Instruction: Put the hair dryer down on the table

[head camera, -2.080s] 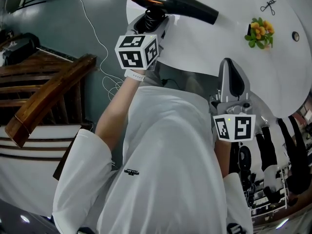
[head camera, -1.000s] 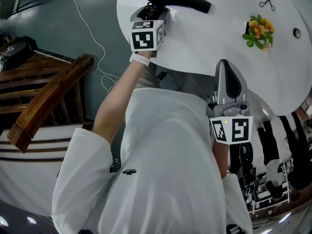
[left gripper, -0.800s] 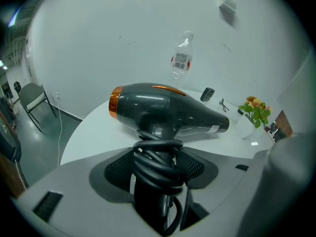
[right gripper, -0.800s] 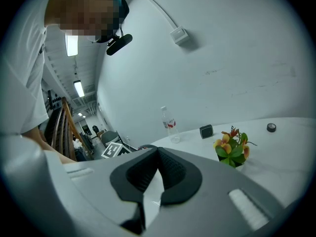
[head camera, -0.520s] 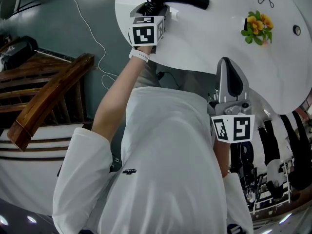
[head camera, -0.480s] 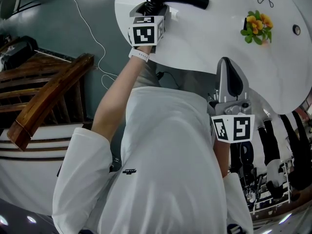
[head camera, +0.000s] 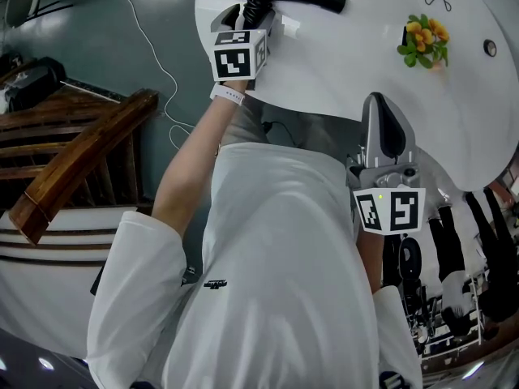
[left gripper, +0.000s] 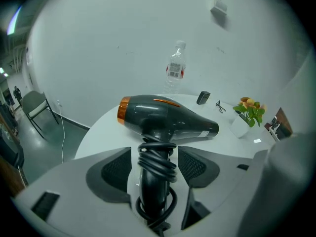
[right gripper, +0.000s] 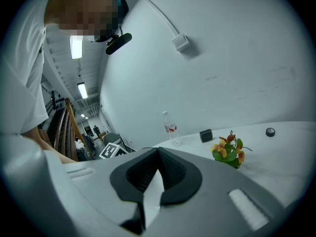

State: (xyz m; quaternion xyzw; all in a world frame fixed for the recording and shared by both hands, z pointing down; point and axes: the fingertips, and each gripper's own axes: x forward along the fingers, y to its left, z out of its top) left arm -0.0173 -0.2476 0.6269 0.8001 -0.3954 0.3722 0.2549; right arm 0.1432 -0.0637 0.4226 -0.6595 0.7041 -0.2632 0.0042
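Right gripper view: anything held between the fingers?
No, the right gripper has its fingers closed tip to tip, with nothing between them.

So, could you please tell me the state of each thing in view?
hair dryer: lying on the table
cord: wound round its handle
left gripper: jaws have just been opening, pads off the handle between them
right gripper: shut, empty
water bottle: upright
potted plant: upright

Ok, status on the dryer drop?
Left gripper just opening, hair dryer handle between jaws. Right gripper shut, empty. It lies on table; flowers clear.
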